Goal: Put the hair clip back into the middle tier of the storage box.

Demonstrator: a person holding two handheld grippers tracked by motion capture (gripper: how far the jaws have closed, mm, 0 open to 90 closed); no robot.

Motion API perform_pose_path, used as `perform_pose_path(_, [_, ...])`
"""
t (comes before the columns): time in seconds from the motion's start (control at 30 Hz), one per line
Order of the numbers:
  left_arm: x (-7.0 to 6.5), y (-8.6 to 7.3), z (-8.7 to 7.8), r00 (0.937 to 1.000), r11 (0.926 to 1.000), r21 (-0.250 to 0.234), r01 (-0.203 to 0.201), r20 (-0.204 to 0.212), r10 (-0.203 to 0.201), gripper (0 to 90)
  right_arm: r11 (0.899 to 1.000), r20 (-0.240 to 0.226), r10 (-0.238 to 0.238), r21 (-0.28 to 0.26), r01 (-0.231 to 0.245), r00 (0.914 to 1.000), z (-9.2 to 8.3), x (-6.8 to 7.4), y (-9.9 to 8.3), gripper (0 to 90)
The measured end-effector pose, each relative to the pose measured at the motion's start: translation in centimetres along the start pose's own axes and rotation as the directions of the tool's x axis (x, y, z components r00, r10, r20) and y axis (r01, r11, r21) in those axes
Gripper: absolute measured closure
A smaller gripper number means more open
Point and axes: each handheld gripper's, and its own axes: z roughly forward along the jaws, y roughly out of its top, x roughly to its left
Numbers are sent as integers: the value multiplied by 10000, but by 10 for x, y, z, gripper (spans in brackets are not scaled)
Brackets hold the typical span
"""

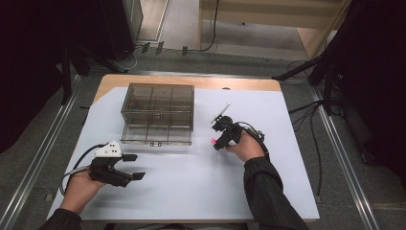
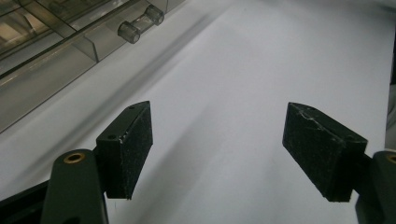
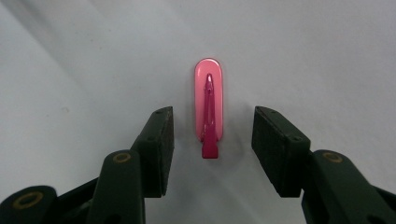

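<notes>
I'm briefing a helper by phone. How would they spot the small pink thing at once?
On the white table sheet, look right of the clear plastic compartment box. There the right gripper stands open over a small pink oblong hair clip lying flat. It is the one bright pink item on the sheet.

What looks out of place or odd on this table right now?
Nothing is spilled or damaged. One pink hair clip lies loose on the white sheet, outside the clear compartment box, between the open jaws of the right tool. The left tool is open and holds nothing.
</notes>
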Motion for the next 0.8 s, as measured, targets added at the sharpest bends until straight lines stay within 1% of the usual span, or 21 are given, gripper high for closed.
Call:
perform_pose_path(0.1, [0,0,0,10000,10000,42,5,23,-5,253,10000,120,-22,97,21,9999,2,0,2,512])
perform_pose_path(0.17, [-1,-1,1,10000,10000,13,-19,33,18,253,9999,144,-135,90,134,9998,4,0,3,516])
perform_pose_path(0.2, [-2,-1,1,10000,10000,38,-38,27,38,253,9999,139,-73,140,71,9999,4,0,4,518])
perform_pose_path(0.27, [-2,-1,1,10000,10000,69,-15,31,15,253,9997,229,-152,195,148,9996,6,2,5,527])
perform_pose_path(0.3, [-2,-1,2,10000,10000,56,-18,29,17,253,9997,286,-91,229,85,9995,5,3,6,528])
perform_pose_path(0.37, [-3,-2,1,10000,10000,77,-8,23,7,253,9995,338,-241,193,234,9991,6,3,7,530])
perform_pose_path(0.43, [-3,-2,1,10000,10000,96,-16,1,16,253,9995,367,-196,273,186,9991,6,4,8,534])
perform_pose_path(0.6, [-3,-3,0,10000,10000,42,30,-17,-30,252,9995,474,-163,278,150,9987,7,6,10,561])
perform_pose_path(0.73, [-3,-3,-1,10000,10000,62,17,-74,-17,253,9993,401,4,372,-19,9992,7,6,11,601])
perform_pose_path(0.8, [-4,-2,-1,10000,10000,89,13,-69,-13,253,9994,395,-55,350,41,9992,7,6,12,639])
